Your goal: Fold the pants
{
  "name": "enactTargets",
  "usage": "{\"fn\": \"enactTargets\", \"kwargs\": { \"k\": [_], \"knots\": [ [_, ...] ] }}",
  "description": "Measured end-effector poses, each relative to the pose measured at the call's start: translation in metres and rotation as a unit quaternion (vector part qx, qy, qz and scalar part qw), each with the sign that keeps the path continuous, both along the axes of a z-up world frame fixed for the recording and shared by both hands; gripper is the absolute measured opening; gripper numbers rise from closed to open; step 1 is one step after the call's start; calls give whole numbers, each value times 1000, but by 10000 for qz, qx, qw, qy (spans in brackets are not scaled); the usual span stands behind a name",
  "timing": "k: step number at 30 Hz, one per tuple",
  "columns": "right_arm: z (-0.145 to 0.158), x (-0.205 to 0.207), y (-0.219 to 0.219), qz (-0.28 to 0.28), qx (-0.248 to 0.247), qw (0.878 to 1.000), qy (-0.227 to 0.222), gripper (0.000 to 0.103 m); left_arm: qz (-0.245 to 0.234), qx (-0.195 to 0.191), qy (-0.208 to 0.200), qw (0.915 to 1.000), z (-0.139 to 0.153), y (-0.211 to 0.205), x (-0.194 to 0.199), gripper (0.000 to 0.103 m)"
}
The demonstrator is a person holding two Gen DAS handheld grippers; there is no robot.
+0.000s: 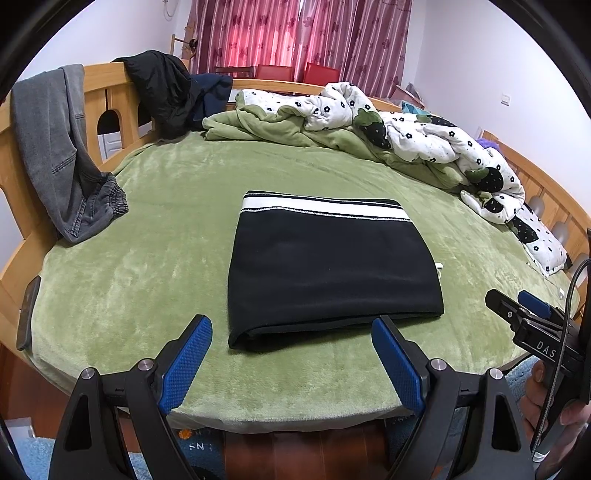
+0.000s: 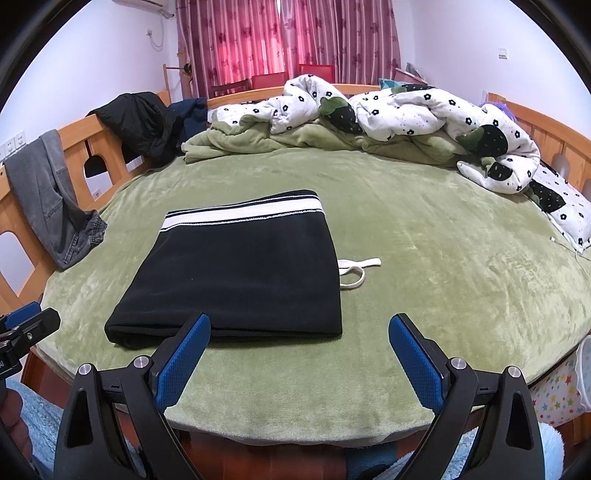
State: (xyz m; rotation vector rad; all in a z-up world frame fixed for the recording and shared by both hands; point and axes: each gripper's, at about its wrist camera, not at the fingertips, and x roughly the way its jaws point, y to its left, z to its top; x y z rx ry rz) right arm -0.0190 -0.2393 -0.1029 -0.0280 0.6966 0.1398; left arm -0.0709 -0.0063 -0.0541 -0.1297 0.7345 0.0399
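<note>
green plush bed cover (image 1: 147,258); pink floral curtains (image 1: 295,33) behind

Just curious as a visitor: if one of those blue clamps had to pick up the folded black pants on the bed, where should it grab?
Probably the near folded edge of the black pants, approached low from the bed's front. There the layers form one thick rounded lip facing the open left gripper; the top is flat.
</note>
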Motion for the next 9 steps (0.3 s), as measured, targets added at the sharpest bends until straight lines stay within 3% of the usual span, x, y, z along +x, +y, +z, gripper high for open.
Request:
{"fn": "enactTargets", "kwargs": {
  "k": [9],
  "knots": [
    [0, -1, 3, -13, 10, 10000, 1, 96, 45, 6, -48, 10000, 2, -4, -4, 88]
  ]
}}
